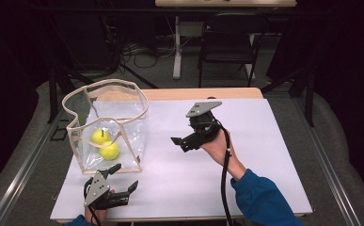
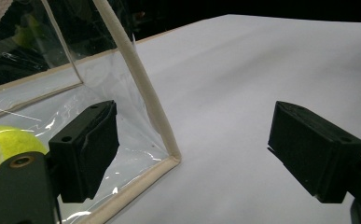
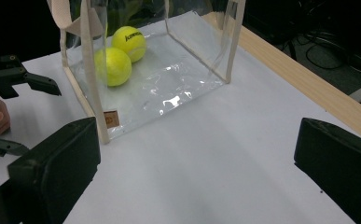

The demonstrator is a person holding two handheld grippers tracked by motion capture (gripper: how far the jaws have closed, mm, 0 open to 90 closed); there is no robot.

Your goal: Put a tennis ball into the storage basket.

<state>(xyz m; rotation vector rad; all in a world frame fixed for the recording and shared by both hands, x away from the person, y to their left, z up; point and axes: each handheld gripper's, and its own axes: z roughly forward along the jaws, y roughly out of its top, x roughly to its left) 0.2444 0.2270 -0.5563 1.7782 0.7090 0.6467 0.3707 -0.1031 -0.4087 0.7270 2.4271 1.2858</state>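
Observation:
A clear plastic bag (image 1: 139,113) with beige trim stands open at the table's left, holding two yellow tennis balls (image 1: 100,136) (image 1: 109,150). My left gripper (image 1: 124,176) is open just in front of the bag's near right corner. In the left gripper view that corner's trim (image 2: 155,107) rises between the jaws of the left gripper (image 2: 201,149), and a ball (image 2: 10,142) shows behind the left jaw. My right gripper (image 1: 182,134) hovers at mid-table, pointing at the bag. In the right gripper view, the right gripper (image 3: 197,172) is open and empty, the bag (image 3: 232,42) and both balls (image 3: 129,43) (image 3: 115,66) lie ahead, and the left gripper (image 3: 40,120) is at the left.
A white sheet (image 1: 245,155) covers the table, and a wooden edge (image 1: 208,93) runs along its far side. A dark chair (image 1: 229,42) and floor cables (image 1: 144,54) lie beyond the table. A blue sleeve (image 1: 264,200) comes in at the bottom right.

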